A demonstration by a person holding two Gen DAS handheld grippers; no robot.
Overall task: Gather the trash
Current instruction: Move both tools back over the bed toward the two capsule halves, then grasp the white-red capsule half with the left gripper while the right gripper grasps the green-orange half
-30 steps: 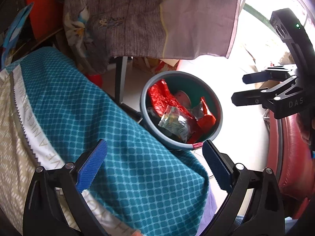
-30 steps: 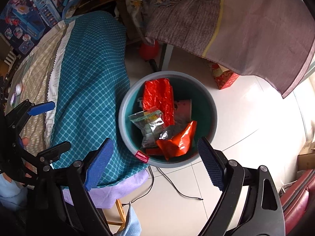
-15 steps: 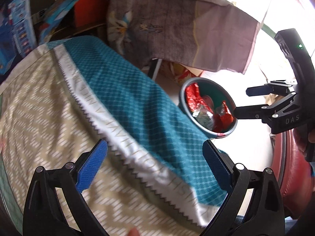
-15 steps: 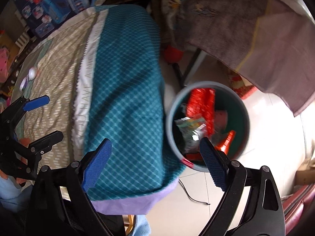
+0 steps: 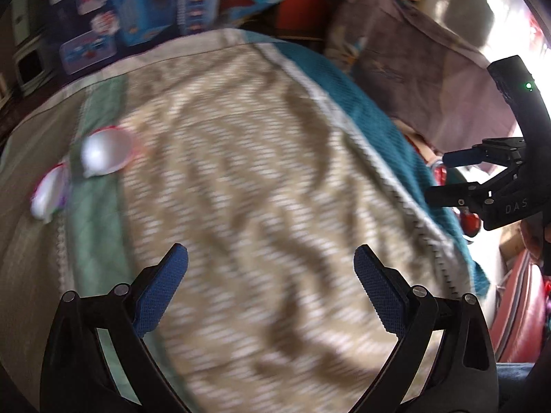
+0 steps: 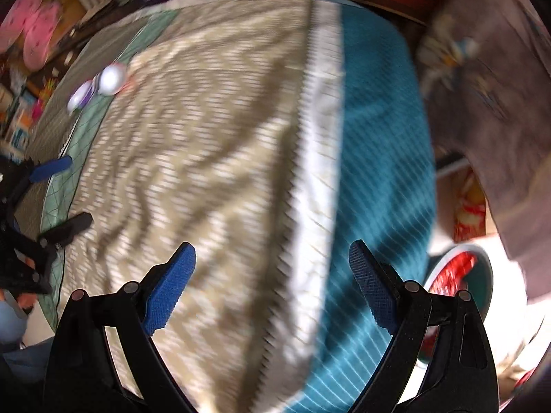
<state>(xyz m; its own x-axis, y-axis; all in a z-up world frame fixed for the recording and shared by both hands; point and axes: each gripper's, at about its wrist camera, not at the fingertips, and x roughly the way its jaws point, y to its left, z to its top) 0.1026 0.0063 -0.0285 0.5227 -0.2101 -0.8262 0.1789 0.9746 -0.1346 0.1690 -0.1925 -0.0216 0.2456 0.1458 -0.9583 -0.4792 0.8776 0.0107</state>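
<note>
Jaws on left gripper (image 5: 271,275) and right gripper (image 6: 272,272): both spread wide, nothing between the pads, both above the patterned bedspread (image 5: 241,172). 2 blurred white pieces (image 5: 103,153) lie side by side near its far left edge. Trash bin (image 6: 482,275), holding red wrappers (image 6: 454,272), sits on the floor just beyond the bedspread's teal edge.

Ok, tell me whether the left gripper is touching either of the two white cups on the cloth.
Apart. In the left wrist view the left gripper stands open over bare cloth, clear of the white cups.

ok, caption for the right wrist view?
Open right claw over patterned bedspread, two white lids ahead, trash bin at right.
</note>
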